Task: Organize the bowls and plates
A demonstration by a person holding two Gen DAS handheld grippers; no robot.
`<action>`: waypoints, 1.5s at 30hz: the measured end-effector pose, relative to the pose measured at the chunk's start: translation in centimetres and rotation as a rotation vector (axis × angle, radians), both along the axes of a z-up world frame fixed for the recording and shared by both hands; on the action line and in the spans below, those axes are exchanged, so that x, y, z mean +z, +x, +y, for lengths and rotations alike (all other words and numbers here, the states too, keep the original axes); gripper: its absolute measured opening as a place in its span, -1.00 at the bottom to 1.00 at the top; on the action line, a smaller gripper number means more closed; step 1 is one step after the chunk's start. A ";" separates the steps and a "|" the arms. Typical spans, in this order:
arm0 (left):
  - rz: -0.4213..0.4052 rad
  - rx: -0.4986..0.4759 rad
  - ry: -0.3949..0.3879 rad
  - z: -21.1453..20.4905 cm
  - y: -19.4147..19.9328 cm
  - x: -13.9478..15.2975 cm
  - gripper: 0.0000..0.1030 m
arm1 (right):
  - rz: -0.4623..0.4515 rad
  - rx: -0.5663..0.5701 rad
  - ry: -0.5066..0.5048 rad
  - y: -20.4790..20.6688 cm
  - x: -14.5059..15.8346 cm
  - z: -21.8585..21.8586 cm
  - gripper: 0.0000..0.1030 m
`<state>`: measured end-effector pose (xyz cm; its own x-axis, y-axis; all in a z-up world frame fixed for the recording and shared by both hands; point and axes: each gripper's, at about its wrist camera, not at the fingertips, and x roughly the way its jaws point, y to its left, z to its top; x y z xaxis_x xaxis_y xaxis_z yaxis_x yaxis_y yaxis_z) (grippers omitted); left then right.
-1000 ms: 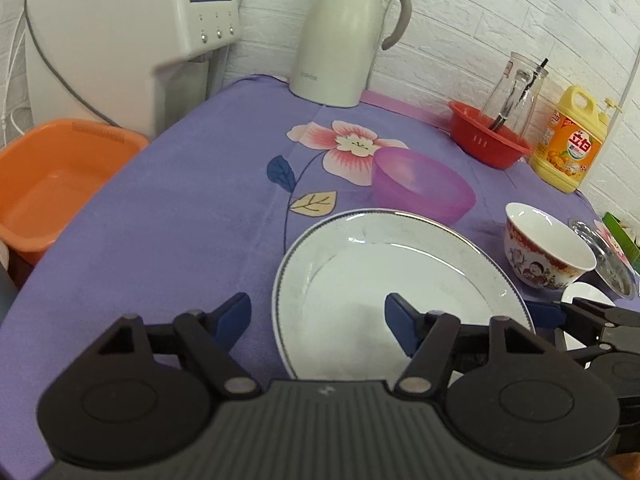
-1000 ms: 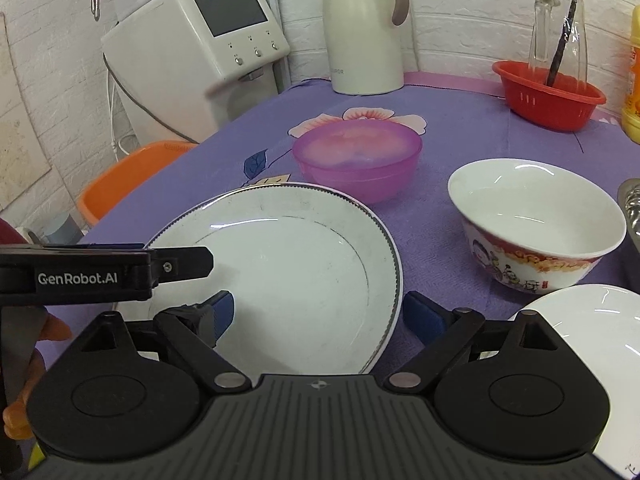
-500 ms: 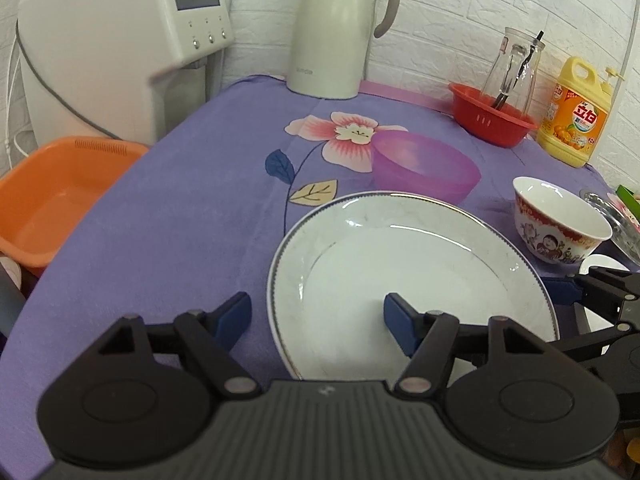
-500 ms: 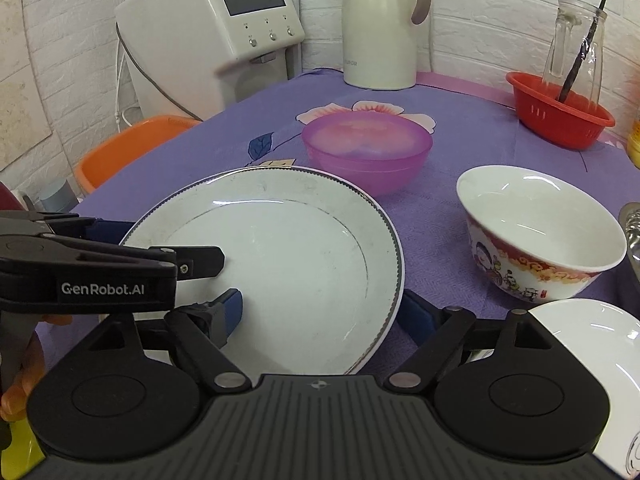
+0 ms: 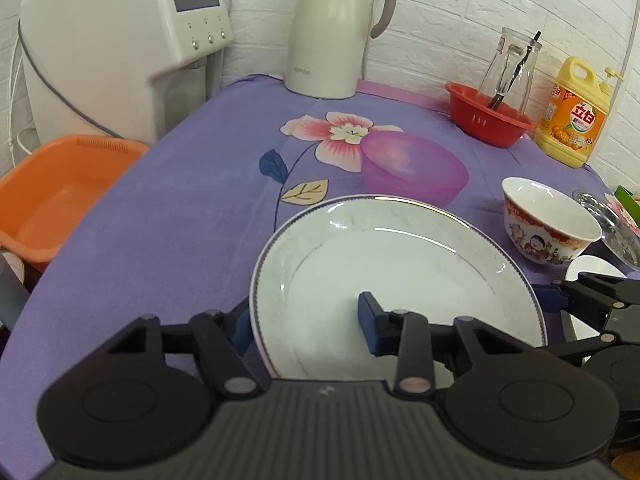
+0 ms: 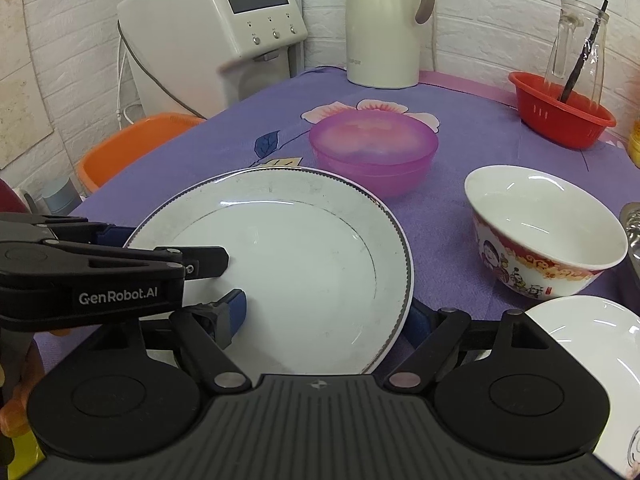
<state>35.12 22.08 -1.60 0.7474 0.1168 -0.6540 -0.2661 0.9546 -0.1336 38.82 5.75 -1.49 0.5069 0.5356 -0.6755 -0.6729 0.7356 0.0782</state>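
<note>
left hand-held gripper (image 5: 306,320) just closed, clamped on white plate (image 5: 400,264) near-left rim | right hand-held gripper (image 6: 326,314) straddled right rim, grip unclear

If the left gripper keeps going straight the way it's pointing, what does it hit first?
The left gripper already straddles the rim of the big white plate, so it meets that plate's surface first. Beyond it, roughly in line, sits the purple bowl, though depth is hard to judge.

Plate (image 5: 400,264) before plastic bowl (image 5: 414,170), patterned bowl (image 5: 550,220) right.
</note>
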 end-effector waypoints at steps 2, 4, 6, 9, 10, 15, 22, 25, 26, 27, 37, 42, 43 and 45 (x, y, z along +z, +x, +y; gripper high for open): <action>-0.023 0.000 0.007 -0.1 -0.6 0.9 -0.27 | -0.009 -0.004 0.021 -0.4 0.6 -0.2 1.00; -0.044 0.002 0.003 -0.2 -1.4 1.9 -0.27 | -0.032 -0.003 0.032 -1.1 1.7 -0.4 1.00; -0.077 0.002 0.009 -0.5 -2.3 3.1 -0.27 | -0.063 -0.009 0.048 -2.0 2.8 -0.7 1.00; -0.105 -0.003 0.027 -1.2 -3.8 4.6 -0.27 | -0.093 -0.013 0.070 -3.3 4.4 -1.3 1.00; -0.114 -0.008 0.029 -1.5 -4.5 5.0 -0.27 | -0.101 -0.013 0.073 -3.8 4.7 -1.5 1.00; -0.127 -0.033 0.022 -3.2 -8.0 5.0 -0.27 | -0.136 -0.030 0.071 -7.5 5.6 -3.1 1.00; -0.072 -0.064 0.024 -6.2 -13.5 1.8 -0.26 | -0.105 -0.071 0.058 -13.4 3.0 -5.5 1.00; -0.057 -0.077 0.021 -6.8 -15.1 0.6 -0.26 | -0.086 -0.092 0.057 -15.6 1.6 -6.4 1.00; -0.057 -0.078 0.028 -7.0 -15.4 0.4 -0.27 | -0.082 -0.095 0.059 -16.2 1.2 -6.6 1.00; -0.054 -0.076 0.028 -7.0 -15.6 0.1 -0.27 | -0.072 -0.098 0.060 -16.5 0.8 -6.7 1.00; -0.065 -0.096 0.022 -7.2 -16.5 -1.5 0.01 | -0.096 -0.077 0.027 -18.0 -0.7 -6.8 1.00; -0.159 -0.077 0.077 -7.1 -17.5 0.7 0.43 | -0.137 -0.113 0.061 -17.9 0.1 -7.4 1.00; -0.179 -0.064 0.073 -6.8 -17.7 1.3 0.43 | -0.154 -0.135 0.081 -17.9 0.5 -7.9 1.00; -0.213 -0.037 0.047 -6.3 -17.8 2.5 0.42 | -0.167 -0.175 0.156 -17.6 1.5 -9.2 1.00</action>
<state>17.35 15.79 0.85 0.8726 0.1140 -0.4750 -0.2017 0.9697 -0.1378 21.25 -3.47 -0.02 0.6977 0.5216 -0.4911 -0.5503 0.8291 0.0988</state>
